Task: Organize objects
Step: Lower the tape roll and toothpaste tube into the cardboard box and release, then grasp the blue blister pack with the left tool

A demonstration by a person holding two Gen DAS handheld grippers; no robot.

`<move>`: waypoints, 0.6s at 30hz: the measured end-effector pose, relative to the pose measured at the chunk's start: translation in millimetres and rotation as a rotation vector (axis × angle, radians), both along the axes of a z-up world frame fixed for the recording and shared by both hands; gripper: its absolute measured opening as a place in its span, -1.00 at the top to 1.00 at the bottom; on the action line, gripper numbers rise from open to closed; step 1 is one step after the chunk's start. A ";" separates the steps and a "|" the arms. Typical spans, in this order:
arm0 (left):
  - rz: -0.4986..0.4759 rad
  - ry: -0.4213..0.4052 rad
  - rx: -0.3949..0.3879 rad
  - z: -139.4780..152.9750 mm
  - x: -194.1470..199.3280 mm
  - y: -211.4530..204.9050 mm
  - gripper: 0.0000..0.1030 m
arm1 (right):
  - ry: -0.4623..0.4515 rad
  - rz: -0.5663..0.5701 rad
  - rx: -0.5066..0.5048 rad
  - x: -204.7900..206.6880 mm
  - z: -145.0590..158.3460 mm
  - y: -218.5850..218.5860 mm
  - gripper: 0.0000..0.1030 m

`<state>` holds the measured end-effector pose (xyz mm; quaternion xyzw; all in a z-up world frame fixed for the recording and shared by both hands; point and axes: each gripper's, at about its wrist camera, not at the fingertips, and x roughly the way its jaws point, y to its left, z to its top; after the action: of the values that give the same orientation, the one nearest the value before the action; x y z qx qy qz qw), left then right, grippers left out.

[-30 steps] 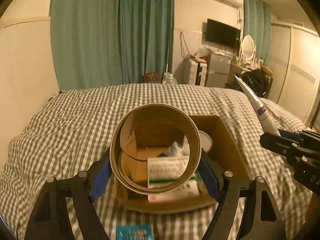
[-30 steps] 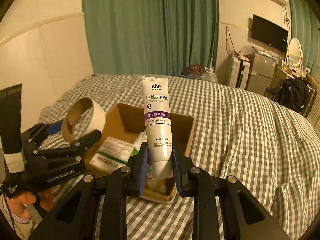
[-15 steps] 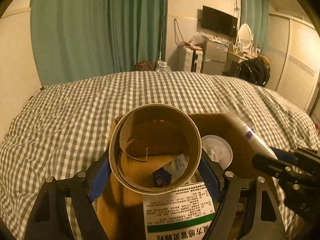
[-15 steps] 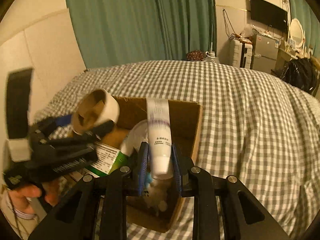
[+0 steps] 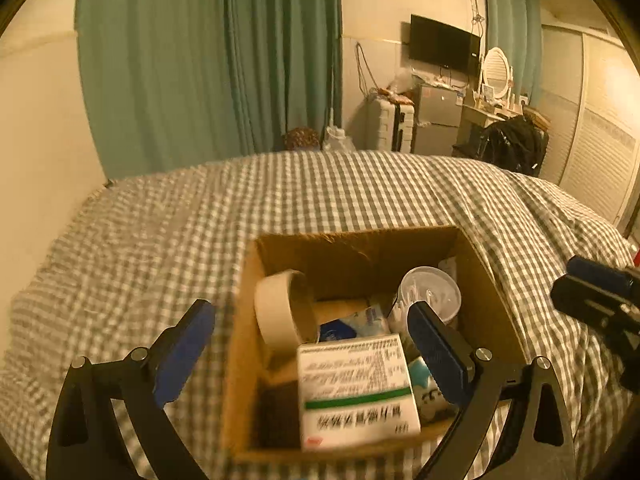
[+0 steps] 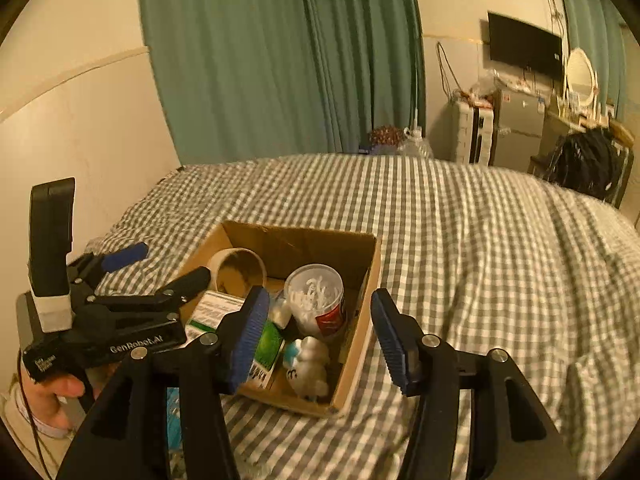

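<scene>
An open cardboard box point(image 5: 486, 276) point(image 6: 372, 280) sits on the checked bedspread. The tape roll point(image 5: 280, 312) point(image 6: 238, 272) stands on edge in its left part, free of any grip. My left gripper point(image 5: 310, 354) point(image 6: 156, 268) is open just above the box's near left side, with nothing between its blue pads. My right gripper point(image 6: 320, 338) is also open and empty, over the box's near right side, and its tip point(image 5: 596, 292) shows at the right in the left wrist view. I cannot make out the white tube in either view.
In the box lie a white-and-green medicine carton point(image 5: 356, 388) point(image 6: 216, 312), a clear tub of cotton swabs point(image 5: 430, 296) point(image 6: 316, 296) and a small white toy point(image 6: 308, 364). A teal blister pack point(image 6: 174, 412) lies in front of the box. A hand point(image 6: 52, 388) holds the left gripper.
Both grippers have opened. The tape roll has left the left gripper and now rests in the box. The white tube is no longer in the right gripper.
</scene>
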<state>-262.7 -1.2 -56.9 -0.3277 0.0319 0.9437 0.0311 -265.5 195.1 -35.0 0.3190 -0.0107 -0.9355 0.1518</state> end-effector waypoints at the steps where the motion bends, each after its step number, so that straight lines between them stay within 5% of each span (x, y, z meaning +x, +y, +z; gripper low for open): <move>1: 0.011 0.013 -0.011 6.5 9.0 -2.2 -0.96 | 0.015 0.009 0.003 5.4 2.8 1.2 -0.07; 12: 0.063 0.066 0.034 37.1 101.6 -33.3 -1.00 | 0.093 0.038 0.050 94.9 28.8 -20.9 -0.34; 16: 0.063 0.052 0.008 30.1 120.3 -45.4 -1.00 | 0.092 0.008 0.081 109.3 17.8 -32.0 -0.76; 18: 0.085 0.040 -0.001 23.3 128.8 -53.7 -1.00 | 0.097 0.003 0.099 118.0 9.9 -36.2 -0.78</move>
<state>-134.0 -54.9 -33.5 -0.3100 0.0188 0.9505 -0.0098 -147.5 158.8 -25.1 0.2803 0.0435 -0.9490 0.1377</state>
